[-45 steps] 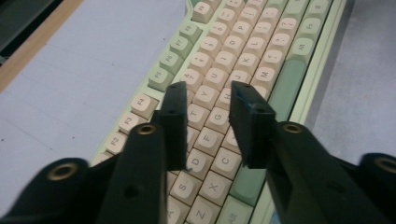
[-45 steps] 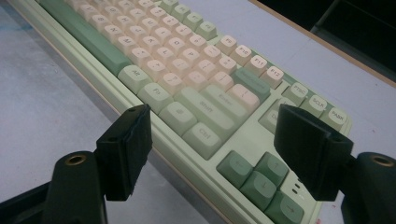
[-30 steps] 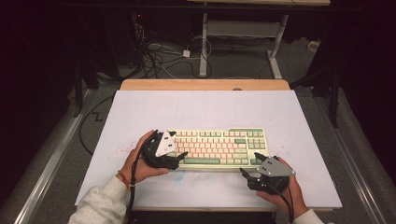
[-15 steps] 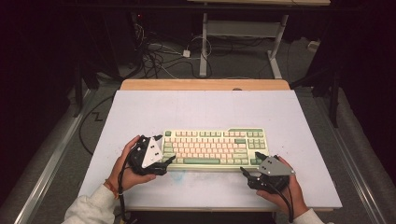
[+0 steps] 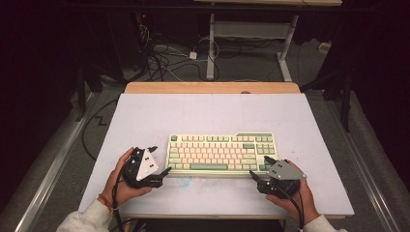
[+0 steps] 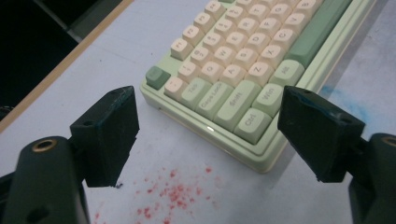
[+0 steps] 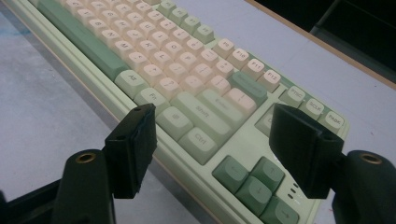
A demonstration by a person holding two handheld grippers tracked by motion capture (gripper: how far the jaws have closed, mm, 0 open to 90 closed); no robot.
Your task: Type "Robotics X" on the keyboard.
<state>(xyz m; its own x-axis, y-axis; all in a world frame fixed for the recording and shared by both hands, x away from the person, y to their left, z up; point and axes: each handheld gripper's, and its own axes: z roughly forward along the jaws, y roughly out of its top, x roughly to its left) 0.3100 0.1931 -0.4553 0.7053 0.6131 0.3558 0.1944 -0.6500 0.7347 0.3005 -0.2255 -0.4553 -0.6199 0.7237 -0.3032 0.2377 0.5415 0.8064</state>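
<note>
Keyboard [image 5: 221, 154]: middle of the surface [image 5: 145, 116], between my hands.
Left gripper [image 5: 165, 171]: fingers released, at its 8 o'clock corner.
Right gripper [image 5: 257, 175]: fingers released, just been narrowing, straddling its 4 o'clock corner.
Risk: uneven closing could skew the keyboard.

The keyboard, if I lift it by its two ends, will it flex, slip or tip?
The keyboard looks like a thick rigid case, so it would probably stay stiff. Its glossy edge may slip on the hard jaws. It lies long and flat on the table, so it should slide rather than tip; keycaps could wobble if pinched.
</note>
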